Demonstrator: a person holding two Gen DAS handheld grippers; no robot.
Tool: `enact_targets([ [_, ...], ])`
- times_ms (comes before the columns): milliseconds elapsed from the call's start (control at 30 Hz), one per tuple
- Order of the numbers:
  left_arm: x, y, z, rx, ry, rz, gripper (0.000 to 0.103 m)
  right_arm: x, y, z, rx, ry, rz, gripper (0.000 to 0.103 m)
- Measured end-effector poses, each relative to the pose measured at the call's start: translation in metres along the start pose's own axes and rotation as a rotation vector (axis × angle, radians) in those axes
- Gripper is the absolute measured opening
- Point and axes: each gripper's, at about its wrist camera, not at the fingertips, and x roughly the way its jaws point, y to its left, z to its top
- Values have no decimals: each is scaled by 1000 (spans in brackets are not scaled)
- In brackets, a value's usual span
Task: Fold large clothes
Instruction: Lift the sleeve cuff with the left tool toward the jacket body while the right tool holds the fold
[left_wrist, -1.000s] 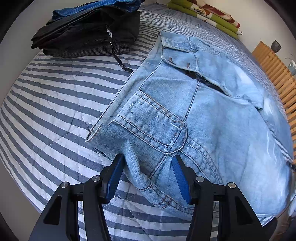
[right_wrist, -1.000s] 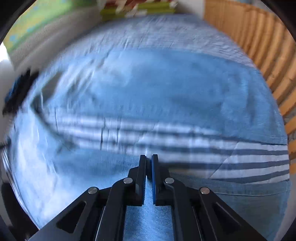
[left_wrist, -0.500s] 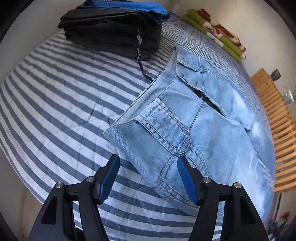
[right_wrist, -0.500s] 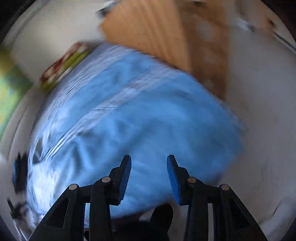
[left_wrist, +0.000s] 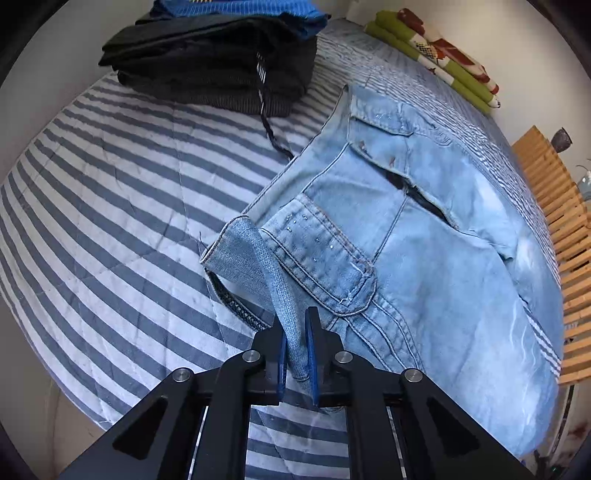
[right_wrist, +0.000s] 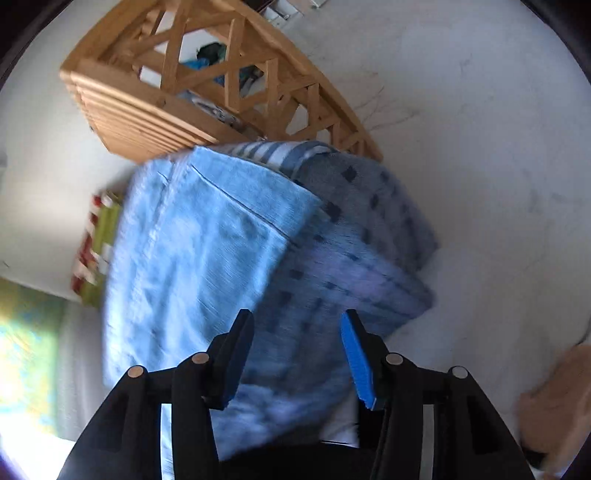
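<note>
The light-blue jeans (left_wrist: 424, 236) lie spread across the right half of the bed (left_wrist: 110, 206), waist end toward the camera, back pockets up. The left tool (left_wrist: 295, 354) has just closed its jaws and is clamped on the near waistband corner, which stands up in a folded flap between the blue pads.

Only the left wrist view shows that grip, the pocket stitching and the stack of folded dark clothes (left_wrist: 214, 70) at the far left of the bed, a black drawstring trailing from it toward the denim. The right wrist view, blurred and rolled sideways, shows what is probably the other end of the jeans (right_wrist: 199, 258) lying up to the bed's corner. There the right tool (right_wrist: 297, 354) has just been opening; its jaws stand apart with nothing pressed between them.

The bed wears a blue-and-white striped quilt; a checked blue cover (right_wrist: 369, 236) hangs down its side. A green-and-red folded blanket (left_wrist: 439, 51) lies along the far edge against a white wall. A slatted wooden rack (right_wrist: 207, 96) stands beside the bed on a pale floor (right_wrist: 480, 147).
</note>
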Motion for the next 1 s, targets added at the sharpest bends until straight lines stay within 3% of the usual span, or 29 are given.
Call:
enact_targets([
  [167,-13,-4,5,5,-26,-1,8,20,3,0,54,1,81,46],
  [233,-18,-7,6,17,-38,1,8,17,5,-2,61,0,120,29],
  [267,-22,-8,7,22,-45,-2,8,13,9,-2,46,1,135,15],
  [400,-33,-13,10,35,-68,-16,7,-8,30,3,-28,-44,170,3],
  [600,-49,-23,21,29,-110,-55,7,-32,81,14,-143,-110,163,2],
  [800,-43,-43,36,82,-109,-16,6,-10,137,24,-303,-121,35,1],
  [933,-25,-47,50,84,-89,16,6,25,161,36,-366,-120,-99,1],
  [1000,-13,-51,52,97,-69,50,6,46,166,36,-396,-77,-184,1],
])
